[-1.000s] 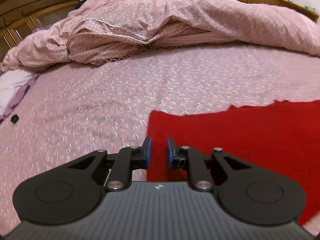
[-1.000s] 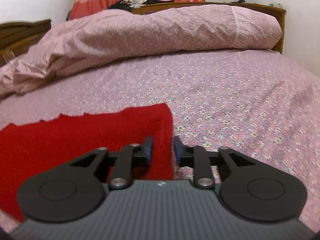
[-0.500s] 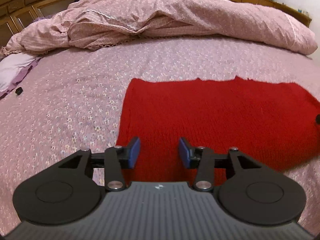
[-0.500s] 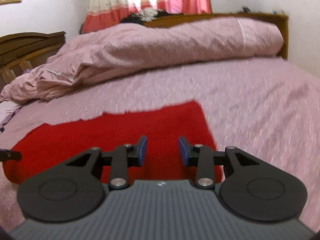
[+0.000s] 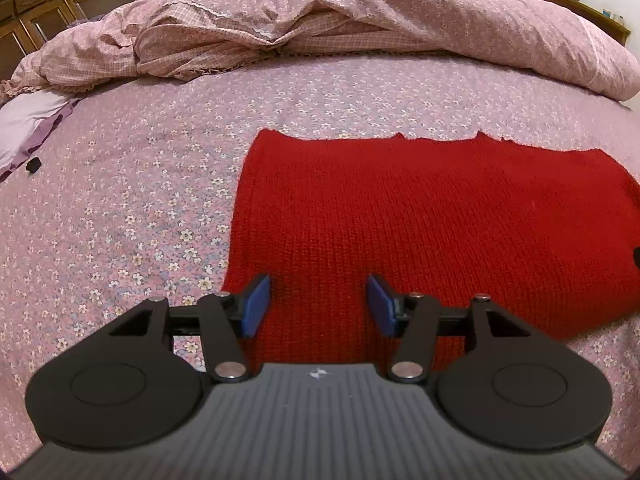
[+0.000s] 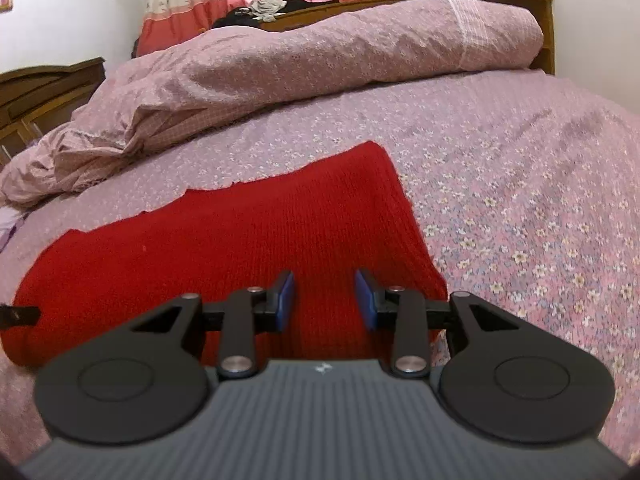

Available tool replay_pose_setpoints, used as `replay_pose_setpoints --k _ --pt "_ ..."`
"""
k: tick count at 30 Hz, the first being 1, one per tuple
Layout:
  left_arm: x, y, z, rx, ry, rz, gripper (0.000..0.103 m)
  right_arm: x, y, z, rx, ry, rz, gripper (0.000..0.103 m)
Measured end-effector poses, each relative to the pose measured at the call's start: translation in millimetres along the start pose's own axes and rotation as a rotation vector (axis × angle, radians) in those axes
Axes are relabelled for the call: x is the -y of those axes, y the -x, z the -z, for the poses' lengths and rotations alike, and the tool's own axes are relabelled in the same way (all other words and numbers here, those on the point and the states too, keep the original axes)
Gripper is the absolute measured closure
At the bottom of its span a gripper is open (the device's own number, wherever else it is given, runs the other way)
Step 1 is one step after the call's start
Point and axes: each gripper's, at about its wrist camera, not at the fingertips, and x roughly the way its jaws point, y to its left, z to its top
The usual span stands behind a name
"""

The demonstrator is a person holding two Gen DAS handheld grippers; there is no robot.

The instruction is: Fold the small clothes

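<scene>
A red knit garment (image 5: 420, 216) lay flat on the bed (image 5: 120, 200). The left claw (image 5: 318, 304) was opening, the right claw (image 6: 325, 300) part-open, both empty above it. Uneven pinches could skew the fold.

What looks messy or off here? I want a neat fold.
The red knit lies flat, but its far edge is ragged and uneven. The quilt behind is rumpled, apart from the knit. A small black thing lies on the sheet.
</scene>
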Motion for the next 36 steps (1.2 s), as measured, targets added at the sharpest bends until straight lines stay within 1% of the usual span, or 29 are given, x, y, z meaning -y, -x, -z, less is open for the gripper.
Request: replay_pose_setpoints --k 4,7,9,12,14,16,17,19,20,21,24,26,36 --pt "-4 4 0 -0.014 0.020 0.011 0.040 4 9 -4 -0.008 -0.071 -0.011 0.066" --pt "-8 9 0 -0.025 0.040 0.022 0.038 5 17 -4 -0.024 -0.100 -0.015 0.054" --pt "-9 13 1 -0.028 0.045 0.029 0.037 5 23 -4 -0.025 -0.114 -0.016 0.043" --pt "-11 18 3 -0.037 0.062 0.040 0.029 9 29 -3 -0.032 -0.135 -0.011 0.040" --pt "-12 20 6 -0.050 0.088 0.036 0.024 14 30 -2 -0.053 -0.175 -0.014 0.038" --pt "-10 23 8 -0.056 0.094 0.018 0.022 21 31 0 -0.073 -0.238 -0.022 0.033" --pt "-9 24 8 -0.060 0.094 0.009 0.022 25 31 1 -0.083 -0.273 -0.023 0.029" --pt "-9 24 9 -0.070 0.098 0.003 0.022 30 32 4 -0.091 -0.323 -0.019 0.026" --pt "-9 23 8 -0.079 0.106 0.000 0.022 32 32 6 -0.096 -0.345 -0.018 0.022" --pt "-11 23 8 -0.089 0.122 0.001 0.022 34 31 7 -0.101 -0.364 -0.016 0.020" --pt "-15 20 9 -0.109 0.165 0.010 0.022 40 28 11 -0.120 -0.436 -0.029 0.020" --pt "-16 18 9 -0.115 0.174 0.006 0.022 42 25 12 -0.130 -0.470 -0.037 0.020" --pt "-19 14 11 -0.131 0.179 -0.001 0.022 36 8 12 -0.137 -0.498 -0.051 0.019"
